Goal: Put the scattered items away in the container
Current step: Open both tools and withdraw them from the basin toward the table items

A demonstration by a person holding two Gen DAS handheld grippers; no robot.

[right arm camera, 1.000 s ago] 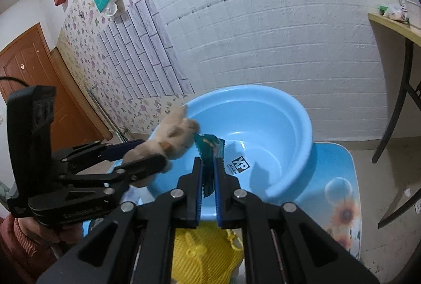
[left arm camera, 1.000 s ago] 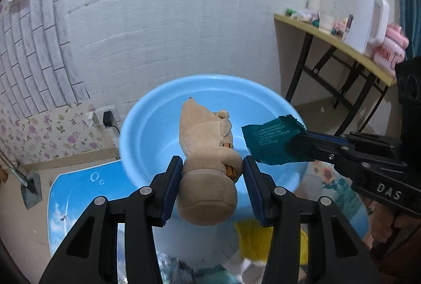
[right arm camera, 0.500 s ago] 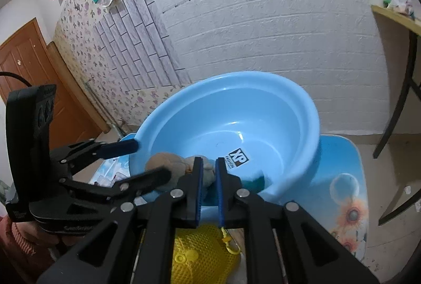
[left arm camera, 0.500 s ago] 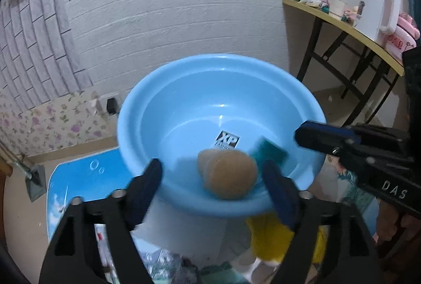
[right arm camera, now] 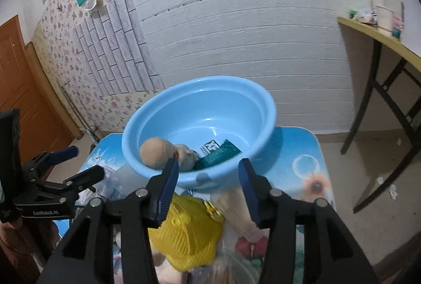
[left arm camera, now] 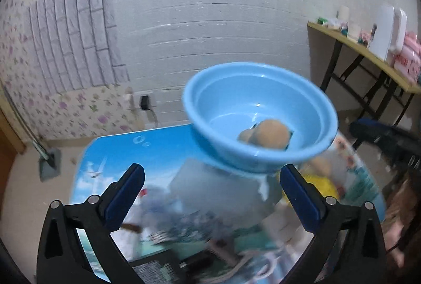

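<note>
The blue basin stands on the picture-printed table, near the white brick wall. Inside it lie the tan plush toy, on the side nearer the left gripper, and the dark green packet, flat on the basin floor just beside the toy. Left gripper: jaws spread wide, having just been opening, with nothing between them; it sits low over the table, short of the basin rim. Right gripper: jaws parted, having just been opening, also empty; the fingertips frame the near wall of the basin without touching it. Below the right gripper, on the table and outside the basin, lie a yellow mesh hat and a pale bristled item, partly hidden. The left-wrist view is motion-blurred, so the clutter beneath that gripper cannot be identified.
</note>
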